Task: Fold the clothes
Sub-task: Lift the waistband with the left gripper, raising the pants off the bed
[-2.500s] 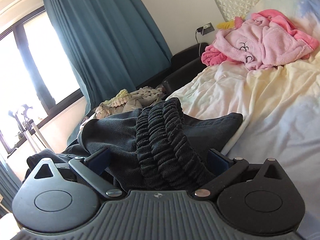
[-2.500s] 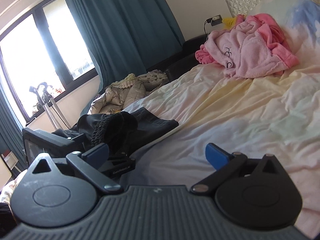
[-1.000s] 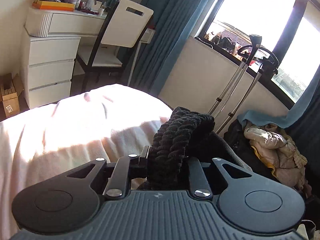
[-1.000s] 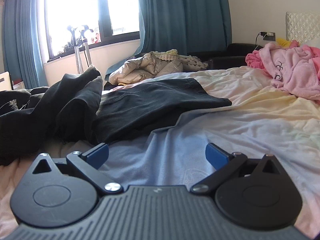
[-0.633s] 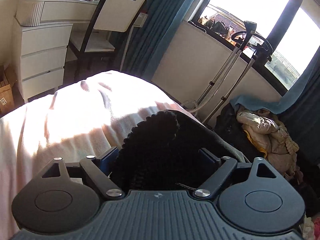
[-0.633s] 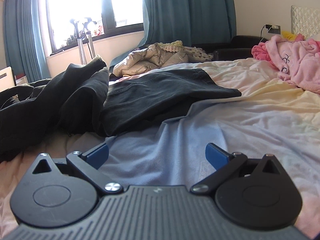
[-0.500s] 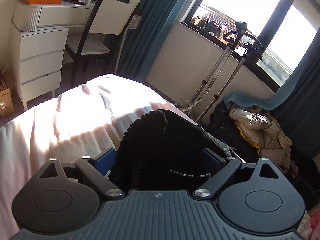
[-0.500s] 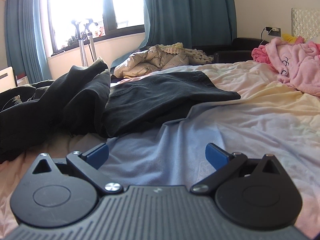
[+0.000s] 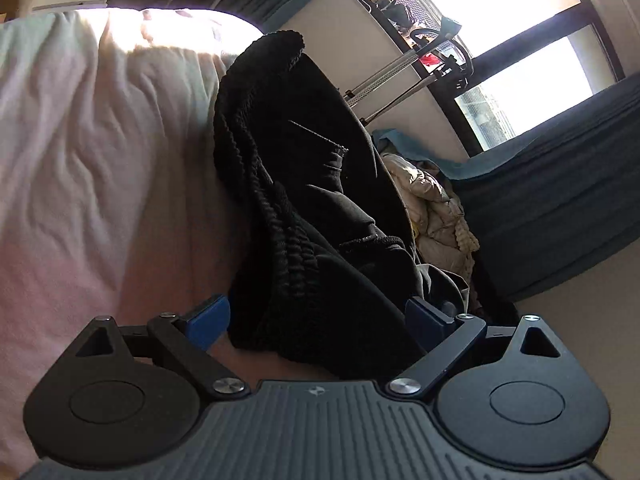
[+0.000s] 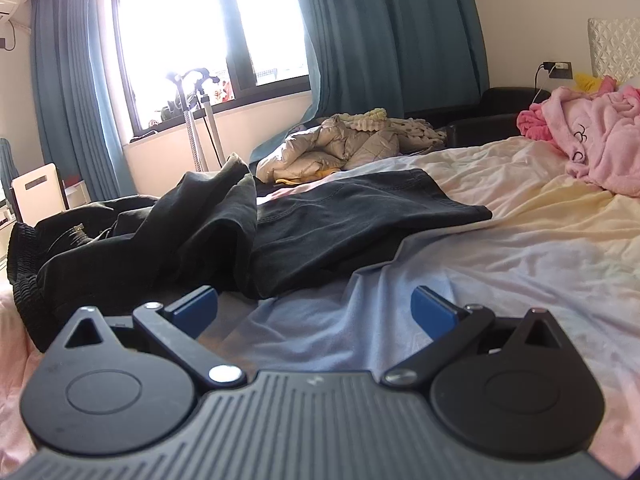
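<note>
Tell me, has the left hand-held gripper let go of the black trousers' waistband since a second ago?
Yes. The left hand-held gripper now stands wide, no longer clamped on the ribbed waistband of the black trousers, which lie slumped on the pink bedsheet.

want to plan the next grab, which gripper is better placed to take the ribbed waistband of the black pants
Left, probably. The left gripper is open with the ribbed waistband lying right between its pads. The right gripper is open over bare bedsheet, with the black pants further ahead.
</note>
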`<state>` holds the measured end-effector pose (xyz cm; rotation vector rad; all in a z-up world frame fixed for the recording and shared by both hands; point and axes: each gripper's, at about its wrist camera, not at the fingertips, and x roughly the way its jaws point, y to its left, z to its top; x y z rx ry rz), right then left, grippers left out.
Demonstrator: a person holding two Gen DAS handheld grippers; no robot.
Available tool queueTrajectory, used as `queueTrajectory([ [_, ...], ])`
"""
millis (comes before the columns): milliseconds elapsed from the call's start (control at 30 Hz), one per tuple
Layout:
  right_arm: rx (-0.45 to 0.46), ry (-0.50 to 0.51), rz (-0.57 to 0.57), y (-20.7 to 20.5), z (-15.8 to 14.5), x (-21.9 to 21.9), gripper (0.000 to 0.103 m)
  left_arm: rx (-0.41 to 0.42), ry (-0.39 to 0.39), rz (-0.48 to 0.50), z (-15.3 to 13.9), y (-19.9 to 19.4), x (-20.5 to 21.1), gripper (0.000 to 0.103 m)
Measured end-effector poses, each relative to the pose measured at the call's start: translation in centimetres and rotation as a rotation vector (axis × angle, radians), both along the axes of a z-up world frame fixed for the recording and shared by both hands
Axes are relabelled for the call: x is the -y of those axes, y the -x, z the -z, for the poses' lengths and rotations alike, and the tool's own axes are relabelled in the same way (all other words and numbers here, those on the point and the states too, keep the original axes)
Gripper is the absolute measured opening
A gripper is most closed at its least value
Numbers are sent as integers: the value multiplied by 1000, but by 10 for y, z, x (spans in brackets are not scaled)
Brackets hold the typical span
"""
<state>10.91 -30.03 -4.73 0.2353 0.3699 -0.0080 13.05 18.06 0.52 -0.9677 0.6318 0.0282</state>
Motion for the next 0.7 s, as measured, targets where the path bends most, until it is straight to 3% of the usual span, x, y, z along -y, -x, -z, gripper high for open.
queueTrajectory([
  [267,-20,-11,-3,-1,1,-2,103,-51,309,27,85,-10,21,96],
  [500,-59,-36,-15,-13,11,-6,103,-29,256,-16,112,-38,32,96],
  [633,-86,-36,-24,-21,19,-10,103,1,272,-73,120,-54,30,95],
  [700,-98,-36,-29,-24,22,-12,103,-4,261,-73,123,-63,32,90],
])
